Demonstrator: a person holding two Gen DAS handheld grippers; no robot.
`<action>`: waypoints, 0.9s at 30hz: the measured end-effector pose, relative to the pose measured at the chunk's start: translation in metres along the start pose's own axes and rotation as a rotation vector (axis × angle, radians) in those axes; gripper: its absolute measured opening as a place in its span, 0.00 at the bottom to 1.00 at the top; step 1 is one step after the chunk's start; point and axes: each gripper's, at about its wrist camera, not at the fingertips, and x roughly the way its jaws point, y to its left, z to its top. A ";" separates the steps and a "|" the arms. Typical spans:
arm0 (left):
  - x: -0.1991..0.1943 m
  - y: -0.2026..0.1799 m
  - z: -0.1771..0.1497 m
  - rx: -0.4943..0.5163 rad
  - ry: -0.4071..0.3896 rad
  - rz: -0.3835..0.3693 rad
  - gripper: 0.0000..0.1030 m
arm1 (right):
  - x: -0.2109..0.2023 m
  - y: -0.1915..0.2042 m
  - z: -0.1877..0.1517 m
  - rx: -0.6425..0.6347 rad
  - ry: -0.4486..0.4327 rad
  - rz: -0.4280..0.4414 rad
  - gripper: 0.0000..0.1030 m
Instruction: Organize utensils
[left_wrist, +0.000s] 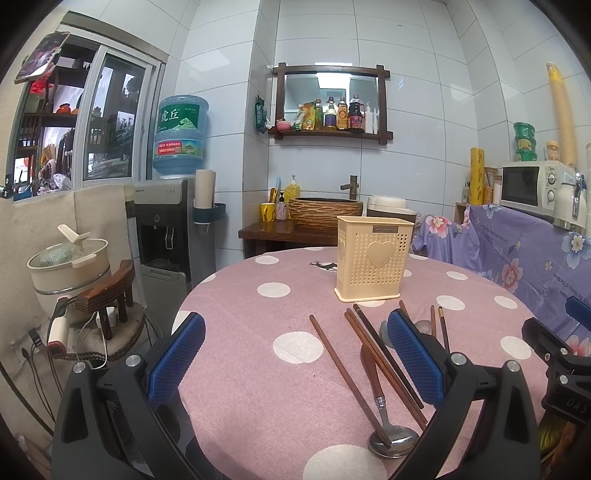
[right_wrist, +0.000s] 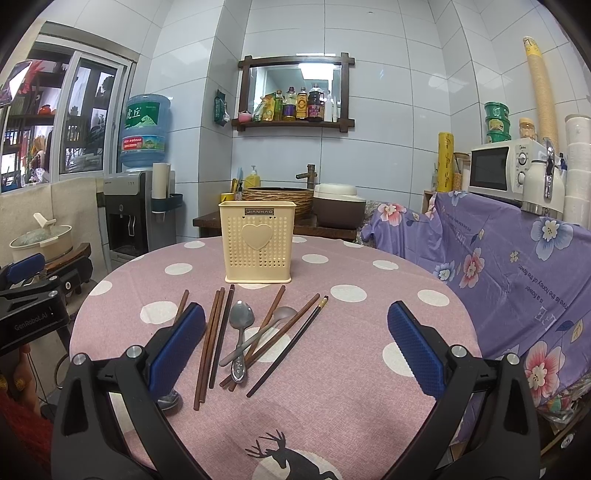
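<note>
A cream perforated utensil holder (right_wrist: 257, 242) with a heart stands upright at the far side of the round pink table; it also shows in the left wrist view (left_wrist: 373, 260). In front of it lie several brown chopsticks (right_wrist: 210, 341), a black chopstick (right_wrist: 291, 345) and two metal spoons (right_wrist: 241, 325). In the left wrist view, chopsticks (left_wrist: 345, 373) and a wooden-handled spoon (left_wrist: 391, 437) lie between the fingers. My left gripper (left_wrist: 295, 354) is open and empty above the table. My right gripper (right_wrist: 295, 347) is open and empty, with the utensils just ahead.
The table wears a pink polka-dot cloth (right_wrist: 332, 406). A purple floral cloth (right_wrist: 517, 266) covers furniture at the right, under a microwave (right_wrist: 506, 170). A water dispenser (right_wrist: 127, 206) and a pot (left_wrist: 70, 266) stand at the left. The left gripper's body (right_wrist: 33, 306) shows at the left edge.
</note>
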 end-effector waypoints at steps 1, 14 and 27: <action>0.000 0.000 0.000 0.000 0.000 0.000 0.95 | 0.000 0.000 0.000 0.000 0.000 0.000 0.95; 0.000 0.002 -0.001 0.002 0.001 0.000 0.95 | 0.001 0.000 0.000 0.001 0.002 0.000 0.95; 0.000 0.005 -0.003 0.003 0.005 0.002 0.95 | 0.004 0.000 -0.005 0.002 0.014 0.003 0.95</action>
